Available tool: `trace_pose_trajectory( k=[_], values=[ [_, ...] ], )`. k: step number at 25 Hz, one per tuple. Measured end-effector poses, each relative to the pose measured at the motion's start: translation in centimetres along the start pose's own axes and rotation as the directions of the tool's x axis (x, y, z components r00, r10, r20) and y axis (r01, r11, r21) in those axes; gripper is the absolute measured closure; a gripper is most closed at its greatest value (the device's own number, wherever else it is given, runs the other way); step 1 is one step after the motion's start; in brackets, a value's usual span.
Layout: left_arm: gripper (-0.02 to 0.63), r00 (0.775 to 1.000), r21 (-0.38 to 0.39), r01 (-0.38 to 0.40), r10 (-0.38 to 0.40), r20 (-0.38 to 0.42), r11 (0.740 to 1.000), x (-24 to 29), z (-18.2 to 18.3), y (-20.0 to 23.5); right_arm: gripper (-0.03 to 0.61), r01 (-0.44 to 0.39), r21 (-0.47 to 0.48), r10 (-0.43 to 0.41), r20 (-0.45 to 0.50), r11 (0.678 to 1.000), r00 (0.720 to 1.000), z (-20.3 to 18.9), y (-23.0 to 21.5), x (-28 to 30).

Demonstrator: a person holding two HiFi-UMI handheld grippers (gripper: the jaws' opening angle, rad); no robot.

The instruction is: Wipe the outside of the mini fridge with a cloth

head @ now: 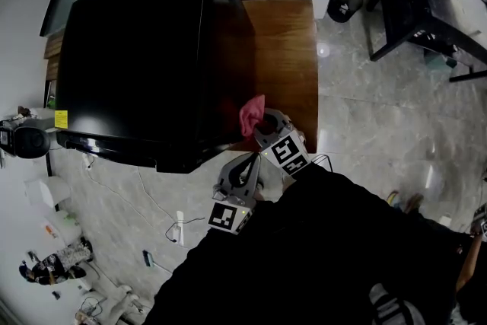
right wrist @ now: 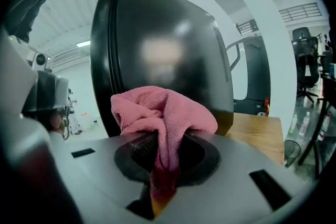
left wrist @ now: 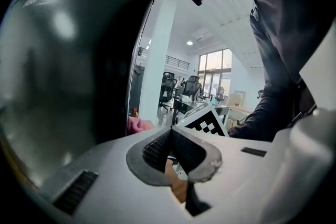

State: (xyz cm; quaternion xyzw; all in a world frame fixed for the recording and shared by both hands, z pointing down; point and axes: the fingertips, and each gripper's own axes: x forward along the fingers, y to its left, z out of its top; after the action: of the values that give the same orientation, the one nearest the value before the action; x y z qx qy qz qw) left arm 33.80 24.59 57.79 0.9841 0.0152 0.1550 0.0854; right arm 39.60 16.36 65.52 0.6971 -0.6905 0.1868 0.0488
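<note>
The black mini fridge [head: 144,49] stands on a wooden table [head: 285,49]. My right gripper [head: 262,124] is shut on a pink cloth [head: 252,113], held at the fridge's right side near its front lower corner. In the right gripper view the pink cloth [right wrist: 163,115] bunches over the closed jaws, just before the glossy fridge side [right wrist: 163,55]; whether it touches the fridge I cannot tell. My left gripper [head: 240,173] hangs lower, just off the fridge's front corner, shut with nothing in it. The left gripper view shows the fridge [left wrist: 68,60] at left and the closed left gripper [left wrist: 173,152].
The table's wooden top [right wrist: 260,131] shows to the right of the fridge. Below lies a marble floor [head: 380,125] with white cables [head: 156,202]. A black desk frame [head: 426,19] and a bin [head: 344,2] stand at the far right. Clutter sits at the lower left.
</note>
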Motion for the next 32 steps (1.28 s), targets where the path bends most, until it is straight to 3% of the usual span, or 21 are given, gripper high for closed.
trace_pose_trajectory(
  k=[8,16,32],
  values=[
    [0.607,1.0,-0.046,-0.021,0.02,-0.019,0.999,3.2,0.4,0.4,0.523,0.004,-0.062,-0.004,-0.004,0.998,1.0,0.5,-3.9,2.1],
    [0.607,1.0,-0.076,-0.018,0.019,0.012,0.997,6.1,2.1,0.0,0.523,0.027,-0.086,-0.029,-0.016,0.996,0.999,1.6,-9.1,4.9],
    [0.607,0.998,-0.1,0.041,-0.036,0.051,0.994,10.5,4.6,0.2,0.525,0.174,-0.134,-0.175,0.002,0.976,0.984,5.4,-20.9,11.7]
  ],
)
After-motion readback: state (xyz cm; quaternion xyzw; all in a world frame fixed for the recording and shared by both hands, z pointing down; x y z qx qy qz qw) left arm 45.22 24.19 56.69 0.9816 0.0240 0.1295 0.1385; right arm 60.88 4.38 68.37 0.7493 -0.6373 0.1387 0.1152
